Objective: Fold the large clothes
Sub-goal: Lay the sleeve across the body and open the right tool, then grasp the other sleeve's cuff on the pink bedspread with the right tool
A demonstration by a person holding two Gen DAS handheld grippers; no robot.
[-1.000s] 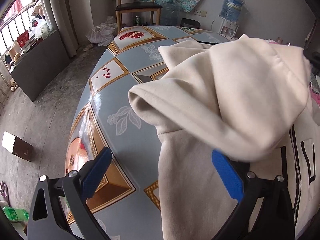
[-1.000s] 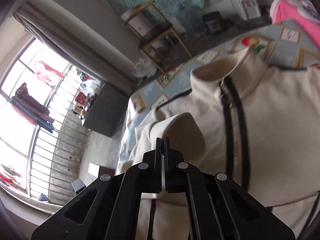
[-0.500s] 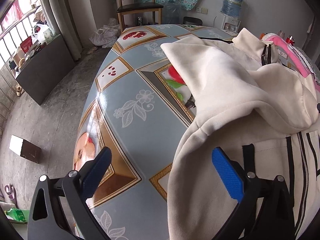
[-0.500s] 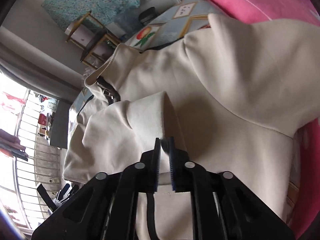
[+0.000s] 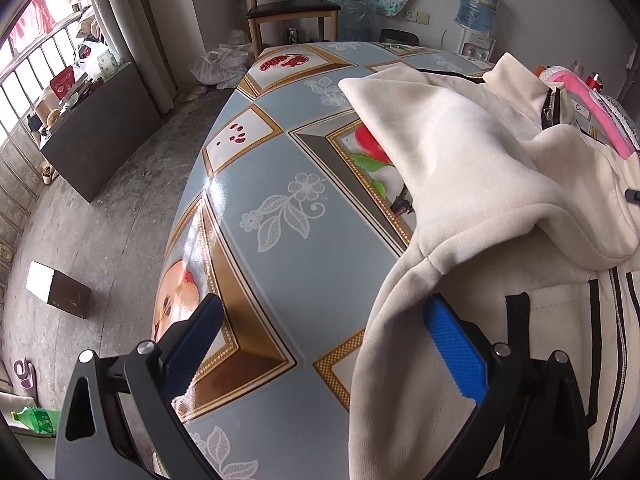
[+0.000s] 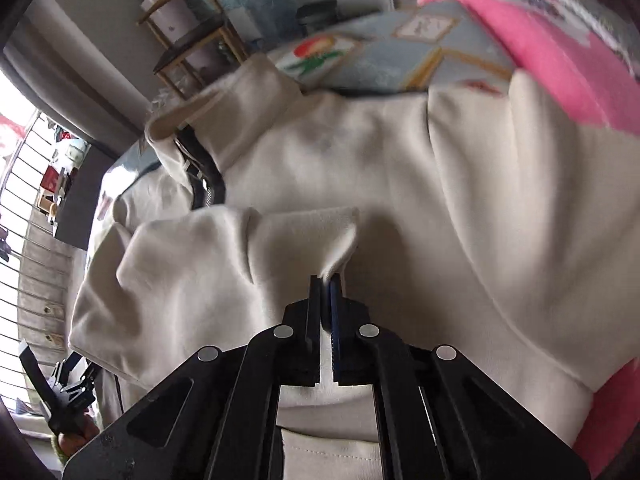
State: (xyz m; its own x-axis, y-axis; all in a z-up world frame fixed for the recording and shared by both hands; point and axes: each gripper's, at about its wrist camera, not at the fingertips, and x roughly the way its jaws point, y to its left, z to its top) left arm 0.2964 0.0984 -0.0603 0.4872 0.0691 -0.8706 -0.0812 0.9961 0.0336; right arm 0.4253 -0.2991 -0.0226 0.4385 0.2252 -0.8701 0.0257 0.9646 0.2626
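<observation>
A cream zip-up jacket (image 5: 480, 184) with black trim lies on the patterned table (image 5: 288, 248). Its left sleeve is folded across the body, the cuff end toward the right. My left gripper (image 5: 324, 336) is open and empty, low over the table at the jacket's left edge; its right blue pad (image 5: 456, 344) is against the cloth. In the right wrist view my right gripper (image 6: 326, 280) is shut on a corner of the sleeve cuff (image 6: 340, 240), held over the jacket's chest (image 6: 440, 200). The collar and zip (image 6: 200, 176) lie at the far left.
A pink garment (image 6: 560, 52) lies on the table beyond the jacket, also seen at the right edge in the left wrist view (image 5: 600, 108). A wooden chair (image 5: 292, 12) and a water dispenser (image 5: 478, 4) stand past the table's far end. A small box (image 5: 56, 292) sits on the floor at left.
My right gripper has carried the sleeve across the jacket from left to right and lowered it onto the chest. My left gripper has stayed open and nearly still.
</observation>
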